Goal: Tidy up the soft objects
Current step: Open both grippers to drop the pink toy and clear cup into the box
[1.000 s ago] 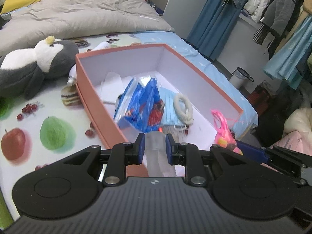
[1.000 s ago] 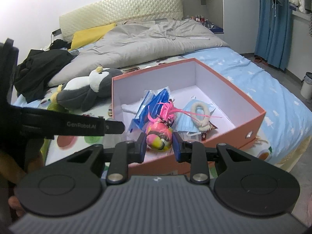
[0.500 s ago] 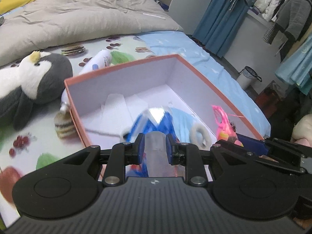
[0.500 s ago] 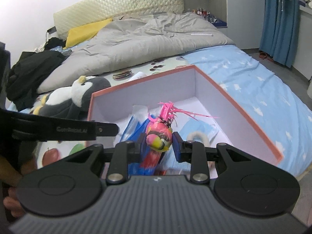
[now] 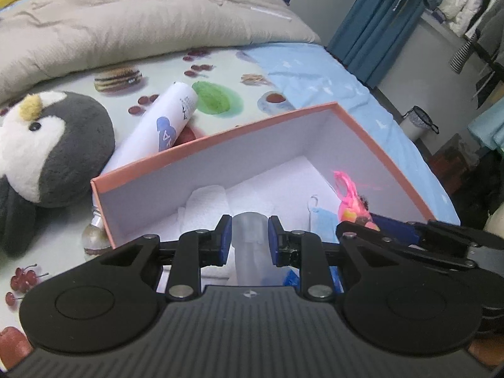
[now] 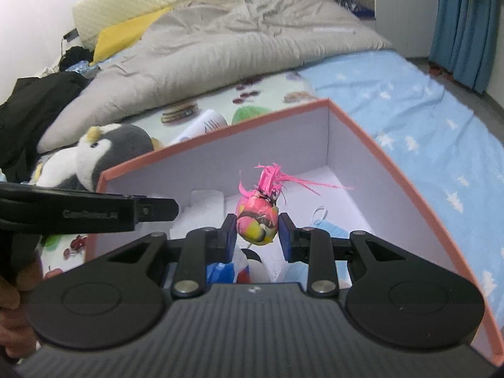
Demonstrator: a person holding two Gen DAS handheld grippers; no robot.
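An orange box (image 5: 214,138) with a white inside stands on the bed. My left gripper (image 5: 249,236) hangs over its near end, shut on a frosted translucent piece (image 5: 250,225). Beside it on the right, my right gripper (image 6: 256,231) is shut on a pink and yellow toy (image 6: 256,217) with a pink feather tuft, also over the box (image 6: 220,132). In the left wrist view that pink toy (image 5: 348,195) shows at the right. Inside the box lie a folded white cloth (image 5: 206,204), a blue face mask (image 5: 323,226) and a blue bag (image 6: 225,272).
A grey and white penguin plush (image 5: 56,148) lies left of the box, with a white tube (image 5: 163,123) behind the box's far-left wall and a small bottle (image 5: 93,236) at its left corner. A grey duvet (image 5: 126,15) covers the far bed. A bin (image 5: 417,123) stands on the floor at right.
Both grippers have moved forward and slightly down, from the box's near edge to over its inside. Each keeps its grip. The box's far walls now look closer.
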